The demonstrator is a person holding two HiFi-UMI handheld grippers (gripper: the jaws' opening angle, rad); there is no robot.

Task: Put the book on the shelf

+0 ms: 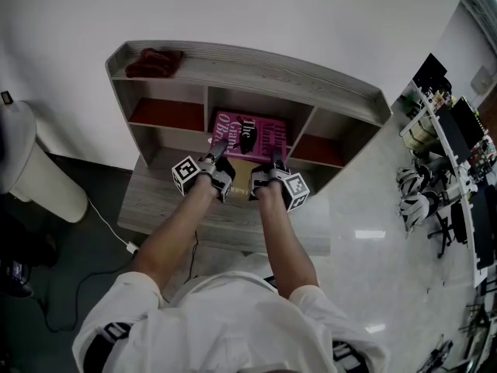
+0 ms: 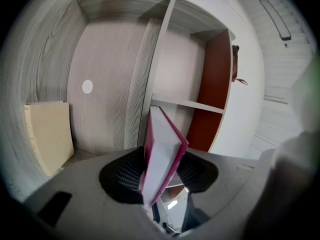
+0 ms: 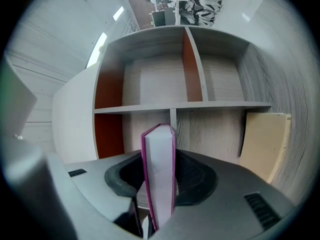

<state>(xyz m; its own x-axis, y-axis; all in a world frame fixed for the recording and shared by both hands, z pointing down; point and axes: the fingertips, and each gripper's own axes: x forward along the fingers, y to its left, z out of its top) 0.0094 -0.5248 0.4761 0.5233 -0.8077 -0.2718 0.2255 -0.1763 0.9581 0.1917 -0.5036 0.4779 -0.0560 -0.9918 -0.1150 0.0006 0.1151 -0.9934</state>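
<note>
White wall (image 1: 272,6) is backing the grey wood-grain shelf (image 1: 311,80) that I am facing, and its lower ledge (image 1: 151,200) is sticking out toward me. Starting at the left, a dark red cloth (image 1: 154,62) is lying on the top board, and below it the left compartment (image 1: 165,115) is showing a reddish-brown lining. My left gripper (image 1: 218,152) is reaching to the near left part of the pink book (image 1: 248,133). Its jaws are standing spread a little wider than the book, which is leaning slantwise in the gap rather than being squeezed. I am holding the book up in front of the middle compartment (image 1: 233,99), and I cannot tell whether its far edge is inside. Its cover is facing up toward me, its long axis is running across the shelf from one gripper to the other, and its white page edge is pointing back at me. My right gripper (image 1: 275,160) is pinching the near right part, pads pressing flat on both covers. Further right, a cream panel (image 3: 265,144) is leaning against the side wall of a lower bay, and the right compartment (image 1: 317,150) is showing reddish-brown lining too.
</note>
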